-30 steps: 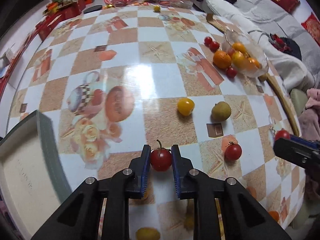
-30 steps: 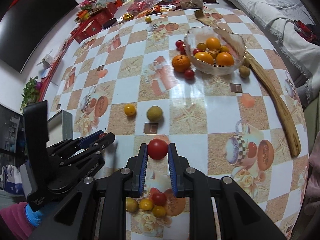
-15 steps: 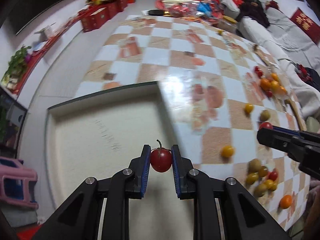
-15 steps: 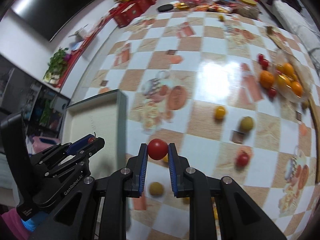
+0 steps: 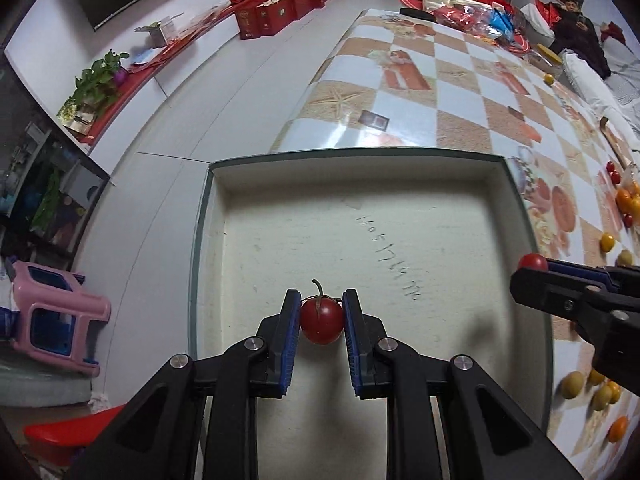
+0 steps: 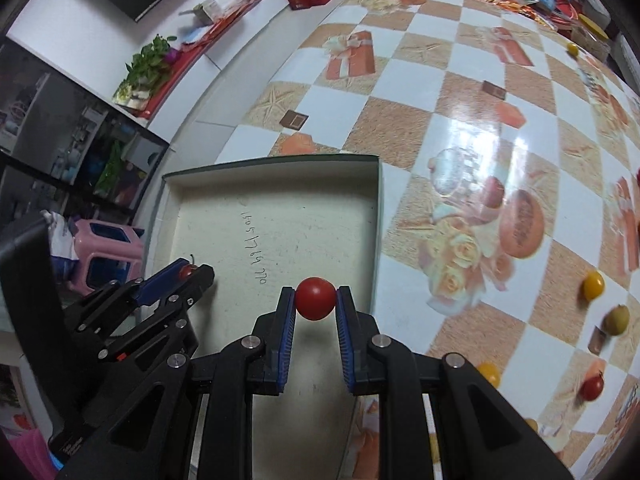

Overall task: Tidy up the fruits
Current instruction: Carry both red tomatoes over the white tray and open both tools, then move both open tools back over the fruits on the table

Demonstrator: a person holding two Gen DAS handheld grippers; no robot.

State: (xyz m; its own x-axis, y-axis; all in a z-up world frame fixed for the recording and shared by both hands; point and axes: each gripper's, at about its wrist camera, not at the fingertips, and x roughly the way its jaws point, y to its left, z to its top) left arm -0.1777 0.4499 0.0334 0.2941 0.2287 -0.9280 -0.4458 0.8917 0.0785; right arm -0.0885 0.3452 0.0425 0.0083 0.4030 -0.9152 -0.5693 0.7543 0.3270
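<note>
Holding a stemmed tomato (image 5: 322, 325), the left gripper (image 5: 321, 322) is clamped on it over the near part of the box (image 5: 360, 160), above the pale floor. A second tomato (image 6: 315, 298), stemless as seen, is clamped in the right gripper (image 6: 315, 304) near the box's right wall. Placing appears to be the step in hand. Each tomato should be lowered close to the floor before release, so that rolling is limited. The jaws should be opened slowly and only slightly. The two grippers should be kept apart, and the drops staggered. Loose fruit (image 6: 593, 285) is left on the tabletop (image 6: 460, 92); the task is judged early.
</note>
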